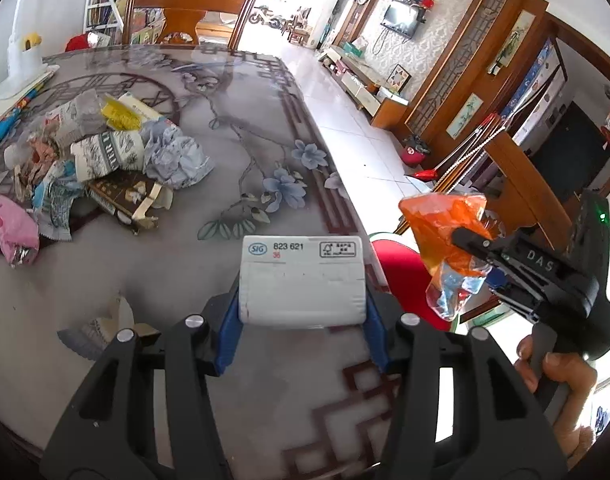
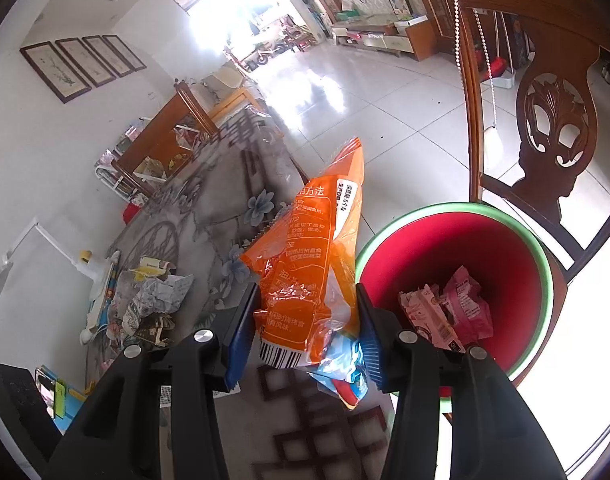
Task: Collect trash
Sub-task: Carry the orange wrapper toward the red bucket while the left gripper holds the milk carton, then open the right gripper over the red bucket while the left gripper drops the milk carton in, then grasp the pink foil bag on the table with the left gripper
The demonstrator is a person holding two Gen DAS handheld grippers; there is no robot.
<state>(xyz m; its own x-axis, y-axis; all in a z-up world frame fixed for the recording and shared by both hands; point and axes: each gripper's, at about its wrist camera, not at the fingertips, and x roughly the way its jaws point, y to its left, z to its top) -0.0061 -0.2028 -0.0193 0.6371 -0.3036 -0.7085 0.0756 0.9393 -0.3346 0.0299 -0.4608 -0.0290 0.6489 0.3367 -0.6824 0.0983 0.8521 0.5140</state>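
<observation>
Mid-task, on the carry-to-bin step, with both tools loaded. Left gripper [image 1: 303, 300] clamped on a white rectangular drink carton [image 1: 302, 280], blue pads pressed flat against its two short sides, carton held above the grey flower-patterned table top [image 1: 245, 152] close to the near edge. Right gripper [image 2: 305, 320] nipped tight on a crumpled orange plastic snack wrapper [image 2: 309, 260], wrapper standing up between the pads with a scrap of blue film hanging below them. In the left wrist view the same wrapper [image 1: 445, 228] out to the right of the carton, past the table edge.

Red round bin with a green rim [image 2: 545, 280] just right of and below the right gripper, seemingly resting on a wooden chair; pink packets [image 2: 461, 312] already lying in it. Wrapper not yet over the opening, more beside the rim.

Next move, as a judgement: swing right until the wrapper hangs clear inside the rim, then spread the pads; light film likely to cling, so maybe a small shake. Then the carton the same way. Afterwards back to the heap of crumpled paper and packaging [image 1: 105, 152], far left and ahead of the left gripper, still plenty there.
</observation>
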